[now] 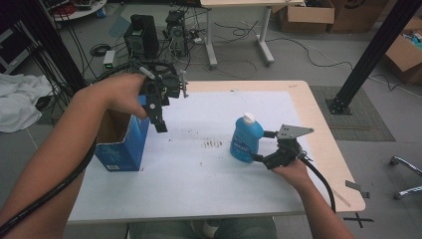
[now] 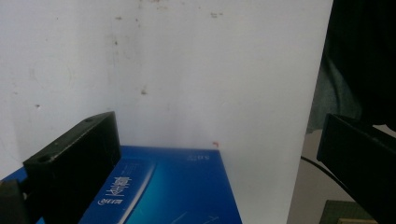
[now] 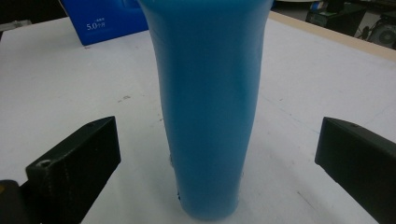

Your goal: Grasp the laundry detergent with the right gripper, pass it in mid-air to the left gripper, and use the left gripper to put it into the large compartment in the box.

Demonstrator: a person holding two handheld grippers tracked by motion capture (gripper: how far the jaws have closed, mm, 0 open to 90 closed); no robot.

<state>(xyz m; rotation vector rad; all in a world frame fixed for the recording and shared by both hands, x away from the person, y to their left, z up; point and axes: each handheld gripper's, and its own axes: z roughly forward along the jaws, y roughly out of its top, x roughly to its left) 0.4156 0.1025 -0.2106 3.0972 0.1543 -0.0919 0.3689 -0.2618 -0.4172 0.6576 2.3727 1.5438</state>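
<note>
A blue bottle (image 1: pixel 246 141) with a white cap (image 1: pixel 249 118) stands upright on the white mat (image 1: pixel 199 174), right of centre. My right gripper (image 1: pixel 262 146) is open, one jaw on each side of the bottle's lower body. In the right gripper view the bottle (image 3: pixel 210 107) rises between the jaws with a gap on both sides. An open-topped blue box (image 1: pixel 122 144) stands at the mat's left edge. My left gripper (image 1: pixel 160 123) hangs open above the box's right side, jaws pointing down. Below them in the left gripper view lies the box's blue face (image 2: pixel 173 191).
A patch of dark specks (image 1: pixel 214 144) marks the mat between box and bottle. The wooden table edge (image 1: pixel 323 134) runs along the right. On the floor behind stand computer towers (image 1: pixel 142 35), cables, cardboard boxes (image 1: pixel 306 15) and a black frame post (image 1: pixel 370 55).
</note>
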